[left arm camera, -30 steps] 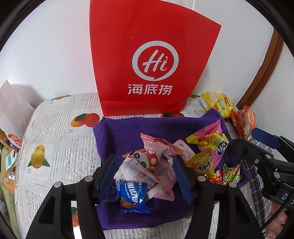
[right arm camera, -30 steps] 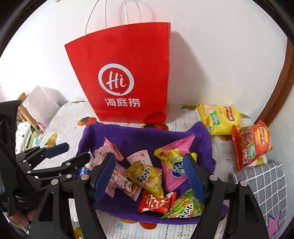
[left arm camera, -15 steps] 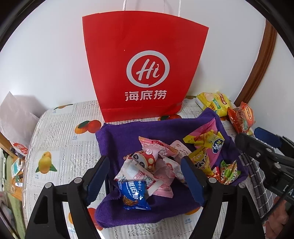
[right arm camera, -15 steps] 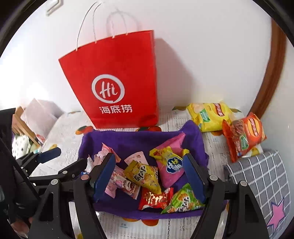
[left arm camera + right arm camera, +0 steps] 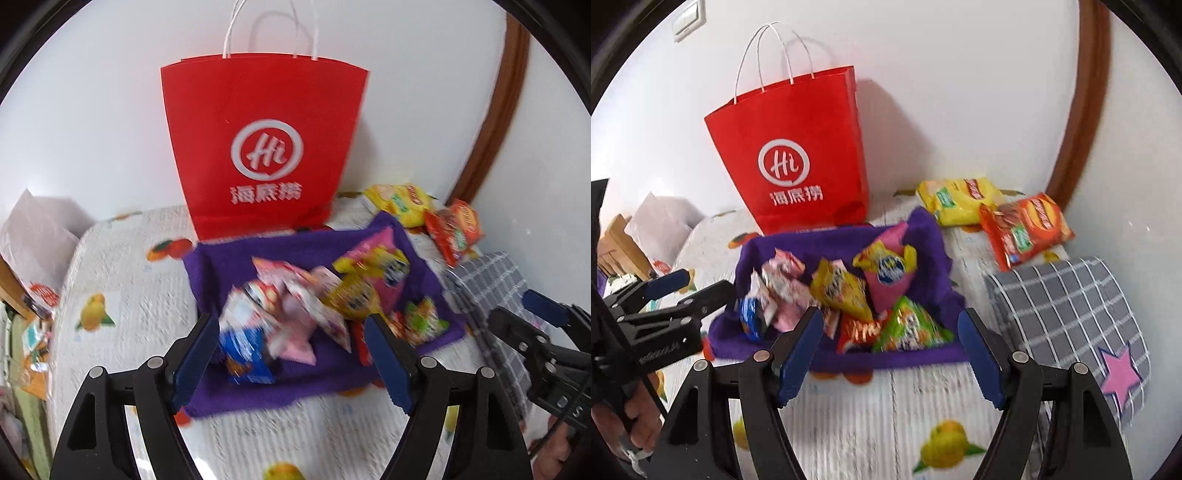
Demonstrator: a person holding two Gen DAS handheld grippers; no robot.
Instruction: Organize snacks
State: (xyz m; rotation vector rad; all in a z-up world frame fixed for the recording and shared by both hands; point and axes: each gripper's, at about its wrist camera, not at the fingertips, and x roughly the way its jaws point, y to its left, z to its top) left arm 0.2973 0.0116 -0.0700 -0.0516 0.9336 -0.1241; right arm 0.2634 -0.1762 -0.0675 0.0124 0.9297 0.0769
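Crinkly foil snack packets (image 5: 849,295) heaped on fuzzy purple towel (image 5: 927,236) (worktop, fruit-print cloth (image 5: 886,413)), before glossy red paper bag (image 5: 798,155). Left hand-held gripper (image 5: 295,354) just widened, empty; right hand-held gripper (image 5: 890,350) spread, empty.

I read a white "Hi" in a circle on the tall red paper carrier bag (image 5: 798,155), with white Chinese characters below.

Mixed snack packets (image 5: 842,295) heaped on purple cloth (image 5: 923,236), red bag (image 5: 798,155) upright behind
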